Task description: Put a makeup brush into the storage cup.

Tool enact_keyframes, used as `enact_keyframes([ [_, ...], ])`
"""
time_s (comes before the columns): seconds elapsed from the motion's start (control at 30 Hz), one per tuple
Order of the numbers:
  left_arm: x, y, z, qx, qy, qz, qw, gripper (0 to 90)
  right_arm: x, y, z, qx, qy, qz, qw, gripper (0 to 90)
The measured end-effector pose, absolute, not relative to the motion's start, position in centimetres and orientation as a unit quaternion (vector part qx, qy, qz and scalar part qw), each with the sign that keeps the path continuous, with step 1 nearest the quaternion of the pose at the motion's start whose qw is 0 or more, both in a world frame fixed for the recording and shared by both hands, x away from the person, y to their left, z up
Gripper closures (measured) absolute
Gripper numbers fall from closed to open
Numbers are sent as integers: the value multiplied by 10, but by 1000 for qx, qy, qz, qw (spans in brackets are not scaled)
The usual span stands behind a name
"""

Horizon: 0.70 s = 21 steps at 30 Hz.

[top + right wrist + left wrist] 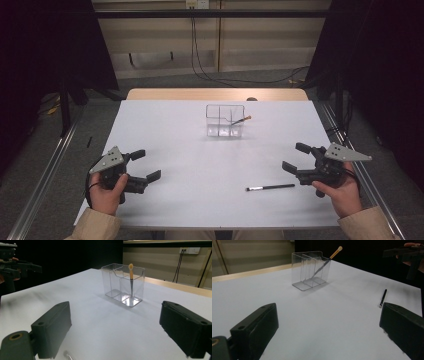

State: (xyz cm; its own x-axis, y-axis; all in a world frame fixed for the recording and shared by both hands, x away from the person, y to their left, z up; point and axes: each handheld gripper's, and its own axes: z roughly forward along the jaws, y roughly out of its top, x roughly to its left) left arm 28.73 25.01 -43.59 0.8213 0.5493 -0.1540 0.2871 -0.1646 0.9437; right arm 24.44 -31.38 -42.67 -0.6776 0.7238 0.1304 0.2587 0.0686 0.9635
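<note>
- My left tool (148,165) sits at the near left of the white bench (190,165), held in my left hand (106,192). Its jaws stand wide apart with nothing between them, and they point toward the middle of the bench.
- In the left gripper view those same jaws rise at either side of the frame, with bare bench between them and the clear organizer (310,271) farther off.
- The clear organizer (225,120) stands upright at the far middle of the bench, well apart from both tools. It is split into compartments.
- A brush with a tan tip (240,120) leans in the organizer's right-hand compartment, its tip poking out over the rim toward the right. In the right gripper view that brush (131,280) looks nearly upright.
- A black brush (270,187) lies flat on the bench at the near right, just left of my right tool, not touching it. Its pale end points left.
- My right tool (296,159) is at the near right edge, held in my right hand (341,192). Its jaws are spread wide and grip nothing; they point left, and the black brush lies just below the nearer jaw.
</note>
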Motion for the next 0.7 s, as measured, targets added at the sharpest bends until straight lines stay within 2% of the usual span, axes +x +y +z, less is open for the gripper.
enact_keyframes([
  [0.7, 287, 249, -436, 756, 277, 113, 582, 21, 253, -299, -426, 335, 723, 578, 174, 96],
])
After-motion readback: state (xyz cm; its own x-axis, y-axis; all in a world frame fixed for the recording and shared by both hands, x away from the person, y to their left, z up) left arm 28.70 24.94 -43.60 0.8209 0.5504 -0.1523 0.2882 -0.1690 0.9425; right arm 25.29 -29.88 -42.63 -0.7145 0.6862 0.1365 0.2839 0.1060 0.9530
